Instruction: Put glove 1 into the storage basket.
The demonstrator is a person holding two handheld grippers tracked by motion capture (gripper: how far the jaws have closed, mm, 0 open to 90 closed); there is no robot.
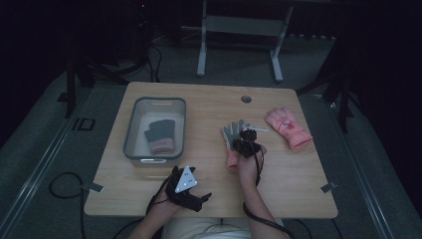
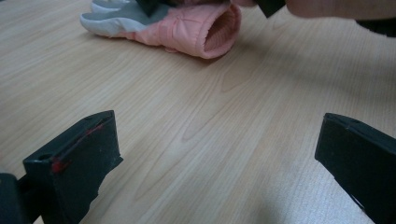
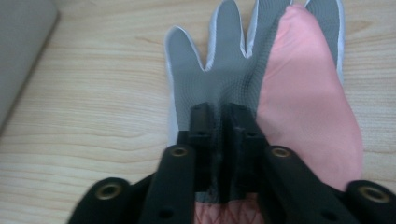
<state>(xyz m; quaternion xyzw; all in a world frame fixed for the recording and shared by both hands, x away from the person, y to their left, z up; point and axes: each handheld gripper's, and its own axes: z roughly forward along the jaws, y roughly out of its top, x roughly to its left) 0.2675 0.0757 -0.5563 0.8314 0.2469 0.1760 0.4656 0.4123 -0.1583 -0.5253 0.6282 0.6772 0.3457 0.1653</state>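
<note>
Nearest the table's near edge, the left gripper is seen with jaws spread wide over bare wood, gripping nothing. Near the table's centre, the right gripper is nearly closed, pinching the palm fabric of the grey-and-pink padded glove. Glove fingers point toward the far edge, long axis near-to-far; its cuff is hidden beneath the gripper.

Two grippers at a wooden table

The right gripper sits on a grey-and-pink glove mid-table; the left gripper rests near the front edge.
</note>
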